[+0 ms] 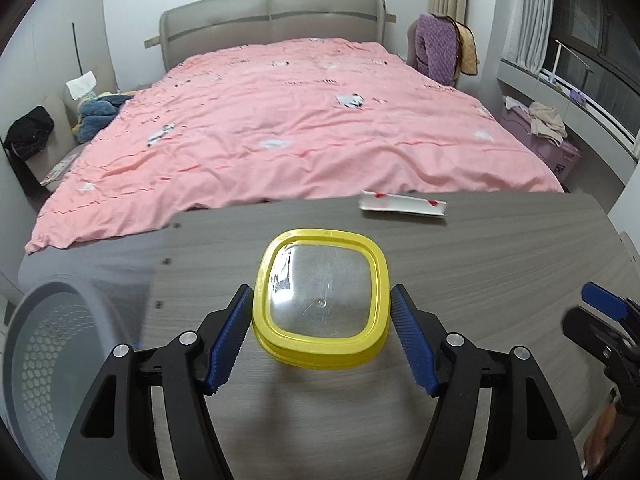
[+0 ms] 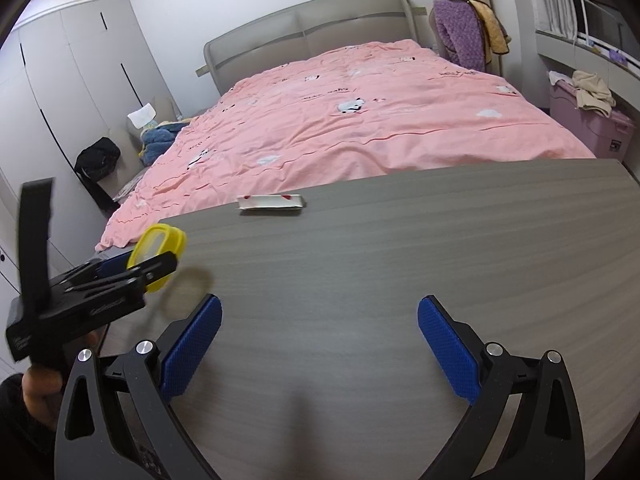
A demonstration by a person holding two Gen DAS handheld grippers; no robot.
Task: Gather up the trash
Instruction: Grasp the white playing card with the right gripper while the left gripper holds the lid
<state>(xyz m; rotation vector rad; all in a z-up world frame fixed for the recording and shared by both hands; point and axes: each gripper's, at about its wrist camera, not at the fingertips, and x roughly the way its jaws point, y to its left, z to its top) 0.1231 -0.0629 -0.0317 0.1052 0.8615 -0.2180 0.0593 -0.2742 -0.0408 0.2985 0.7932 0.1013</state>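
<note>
My left gripper [image 1: 322,332] is shut on a yellow-rimmed clear lid [image 1: 322,304] and holds it above the grey wooden table [image 1: 480,280]; its blue pads [image 1: 228,344] press both sides. The lid also shows in the right wrist view [image 2: 160,248], held at the table's left edge. A flat white wrapper with red marks [image 1: 402,204] lies at the table's far edge, also in the right wrist view [image 2: 272,203]. My right gripper [image 2: 320,344] is open and empty over the table's near part.
A grey perforated trash bin [image 1: 52,344] stands on the floor left of the table. A bed with a pink cover [image 1: 300,120] lies beyond the table. A pink storage box with clothes [image 2: 588,120] stands at the right.
</note>
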